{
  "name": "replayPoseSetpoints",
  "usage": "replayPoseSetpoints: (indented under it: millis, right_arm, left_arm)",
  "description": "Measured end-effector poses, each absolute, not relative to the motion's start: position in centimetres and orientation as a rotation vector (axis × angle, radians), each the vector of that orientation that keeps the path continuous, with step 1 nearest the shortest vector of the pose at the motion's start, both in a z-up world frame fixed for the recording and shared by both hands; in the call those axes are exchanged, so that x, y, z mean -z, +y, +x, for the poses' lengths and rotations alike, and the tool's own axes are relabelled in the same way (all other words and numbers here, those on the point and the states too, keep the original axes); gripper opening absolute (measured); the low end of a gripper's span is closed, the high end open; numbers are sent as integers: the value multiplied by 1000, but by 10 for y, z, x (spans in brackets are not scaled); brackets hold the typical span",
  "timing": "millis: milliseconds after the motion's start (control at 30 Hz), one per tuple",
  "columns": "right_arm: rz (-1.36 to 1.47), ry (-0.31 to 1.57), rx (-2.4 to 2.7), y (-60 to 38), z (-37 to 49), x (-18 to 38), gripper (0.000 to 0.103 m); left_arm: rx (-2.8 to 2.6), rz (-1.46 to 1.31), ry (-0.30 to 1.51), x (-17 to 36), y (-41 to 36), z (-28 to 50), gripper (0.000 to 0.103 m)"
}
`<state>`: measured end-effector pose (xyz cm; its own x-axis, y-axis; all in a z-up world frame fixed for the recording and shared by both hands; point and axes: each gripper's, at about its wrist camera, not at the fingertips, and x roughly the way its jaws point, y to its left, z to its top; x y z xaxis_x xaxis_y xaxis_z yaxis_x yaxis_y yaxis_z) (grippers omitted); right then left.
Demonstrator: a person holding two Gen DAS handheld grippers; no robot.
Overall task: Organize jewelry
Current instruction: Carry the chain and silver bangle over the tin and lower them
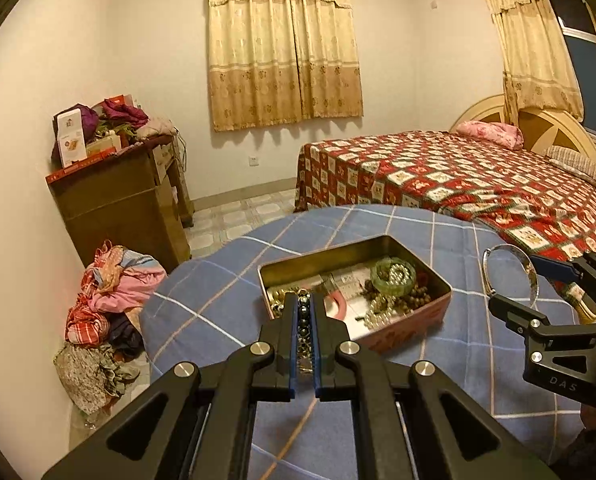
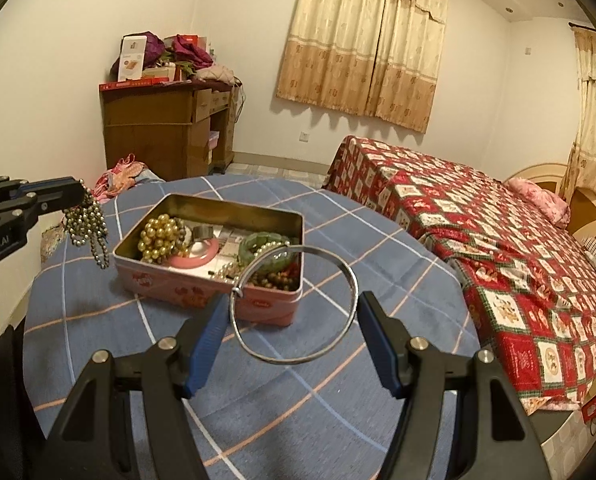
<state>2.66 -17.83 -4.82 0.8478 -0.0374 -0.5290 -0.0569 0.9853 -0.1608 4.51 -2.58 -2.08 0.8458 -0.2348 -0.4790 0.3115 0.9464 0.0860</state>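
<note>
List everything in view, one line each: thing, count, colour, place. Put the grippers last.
tin box: one, pink outside, metal inside, open, on the table
gold bead strand: one, gold, left end of the tin
pink bangle: one, pink, in the tin beside the gold beads
green bangle: one, green, right part of the tin
brown bead bracelet: one, brown, near right corner of the tin
table: one, blue checked cloth, foreground
bed: one, red patterned cover, right
wooden dresser: one, brown, far left wall
curtains: two sets, beige, on windows
clothes pile: one, mixed colours, floor
left gripper: shut on dark bead strand, hanging left of the tin
right gripper: silver bangle between its fingers, above the table
</note>
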Motion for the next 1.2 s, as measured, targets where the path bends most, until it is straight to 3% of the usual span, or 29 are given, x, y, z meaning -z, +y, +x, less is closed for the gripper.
replayPoseSetpoints:
  millis: [667, 1200]
  right_arm:
    - [-189, 499, 3, -182, 46, 27, 68]
    - [-214, 478, -9, -173, 69, 19, 68]
  left_arm:
    - [281, 189, 409, -12, -37, 68, 4]
    - [258, 212, 421, -7, -45, 99, 4]
